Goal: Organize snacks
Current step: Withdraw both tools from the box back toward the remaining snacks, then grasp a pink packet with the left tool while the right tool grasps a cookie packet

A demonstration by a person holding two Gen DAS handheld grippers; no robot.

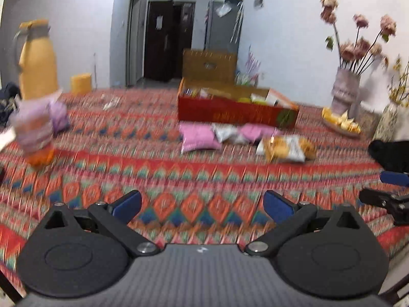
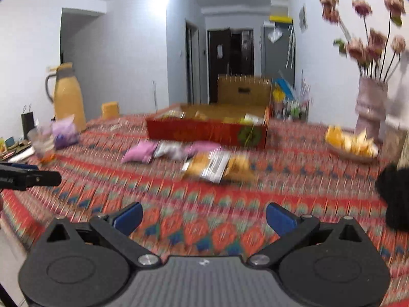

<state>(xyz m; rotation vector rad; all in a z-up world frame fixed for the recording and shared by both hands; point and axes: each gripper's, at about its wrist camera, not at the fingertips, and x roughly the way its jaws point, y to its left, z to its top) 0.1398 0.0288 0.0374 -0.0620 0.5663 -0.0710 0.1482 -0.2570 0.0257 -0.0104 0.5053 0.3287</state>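
Note:
A red open box (image 1: 230, 113) (image 2: 204, 131) with snacks inside stands mid-table. In front of it lie a pink packet (image 1: 198, 138) (image 2: 139, 152), a silver packet (image 1: 226, 133) (image 2: 170, 151), another pink packet (image 1: 255, 130) (image 2: 202, 147) and a clear bag of yellow snacks (image 1: 286, 148) (image 2: 217, 166). My left gripper (image 1: 202, 203) is open and empty above the patterned cloth, well short of the packets. My right gripper (image 2: 204, 217) is open and empty too; it also shows at the right edge of the left wrist view (image 1: 391, 189).
A yellow thermos (image 1: 37, 58) (image 2: 67, 94), a purple bag (image 1: 58, 115) (image 2: 65, 133) and a plastic cup (image 1: 34, 133) (image 2: 43, 140) stand at the left. A vase of flowers (image 1: 345, 92) (image 2: 370, 105) and a plate of chips (image 1: 341, 122) (image 2: 351, 144) are at the right. A black object (image 2: 395, 197) lies at the right edge.

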